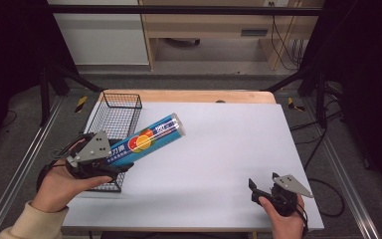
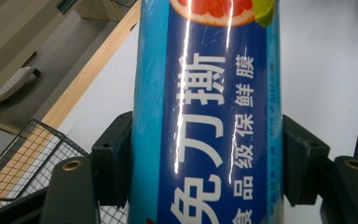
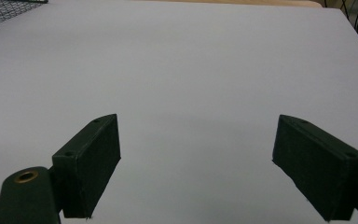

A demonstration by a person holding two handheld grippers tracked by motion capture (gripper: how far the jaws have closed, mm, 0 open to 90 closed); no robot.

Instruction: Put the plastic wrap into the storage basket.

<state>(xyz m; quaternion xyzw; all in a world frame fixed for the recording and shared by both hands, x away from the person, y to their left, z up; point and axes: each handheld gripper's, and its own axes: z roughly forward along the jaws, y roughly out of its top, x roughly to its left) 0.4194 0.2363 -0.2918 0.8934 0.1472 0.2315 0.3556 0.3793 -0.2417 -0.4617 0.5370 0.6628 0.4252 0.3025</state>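
Observation:
A long blue tube of cling film [image 1: 146,139], printed with citrus fruit and white characters, slants up to the right above the white table sheet [image 1: 219,159]. My left gripper [image 1: 115,167] is shut on its lower end, over the near corner of the black wire basket [image 1: 117,117]. In the left gripper view the blue tube [image 2: 205,116] rises between both jaws, which press on its sides. My right gripper [image 1: 254,191] rests low at the table's front right, open. The right gripper view has my right gripper [image 3: 196,163] spread wide over bare sheet, nothing between the jaws.
The wire basket stands at the table's left side, its far corner by the wooden table edge [image 1: 189,95]. A black frame post [image 1: 45,94] rises at the left, and cables [image 1: 323,149] lie on the floor at the right.

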